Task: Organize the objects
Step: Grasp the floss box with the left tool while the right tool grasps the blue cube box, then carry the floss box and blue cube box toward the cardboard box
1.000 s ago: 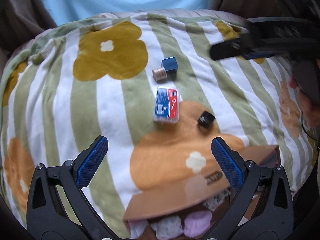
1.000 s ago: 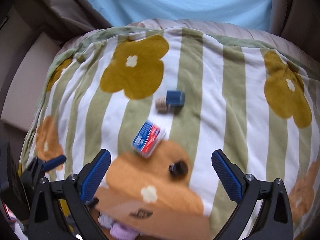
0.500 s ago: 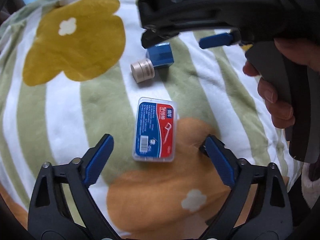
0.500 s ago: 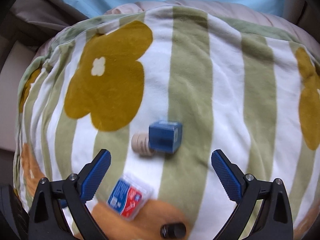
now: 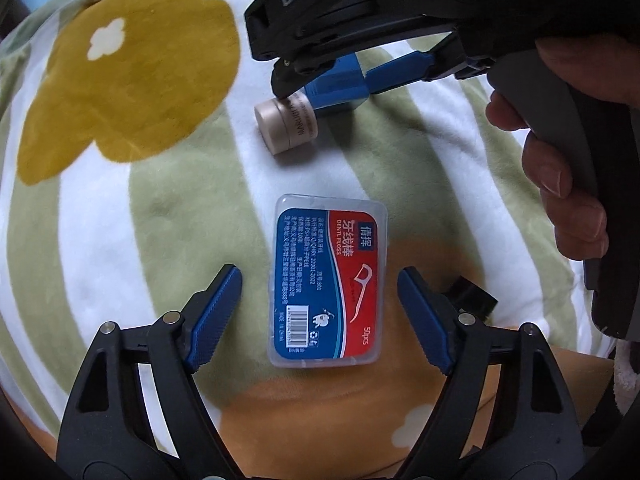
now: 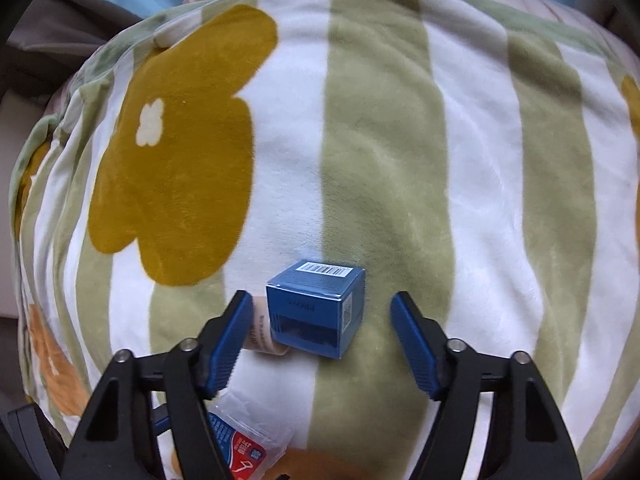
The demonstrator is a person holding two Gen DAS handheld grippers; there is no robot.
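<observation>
Between the left tongs [image 5: 320,316] lies the dental floss case [image 5: 330,280], flat on the striped blanket [image 5: 160,216]; the jaws are closing but no pad touches it yet. A second ago both tongs hung spread wide above the blanket; now each has dropped over its own target, so two pickups look imminent. The right tongs [image 6: 318,340] are likewise closing around the blue box [image 6: 316,312], with gaps on both sides. Just beside that box, against the left pad, lies a beige jar [image 5: 286,124], which could get nudged or pinched along. A small black object [image 5: 472,296] sits just right of the left tongs, touching nothing.
</observation>
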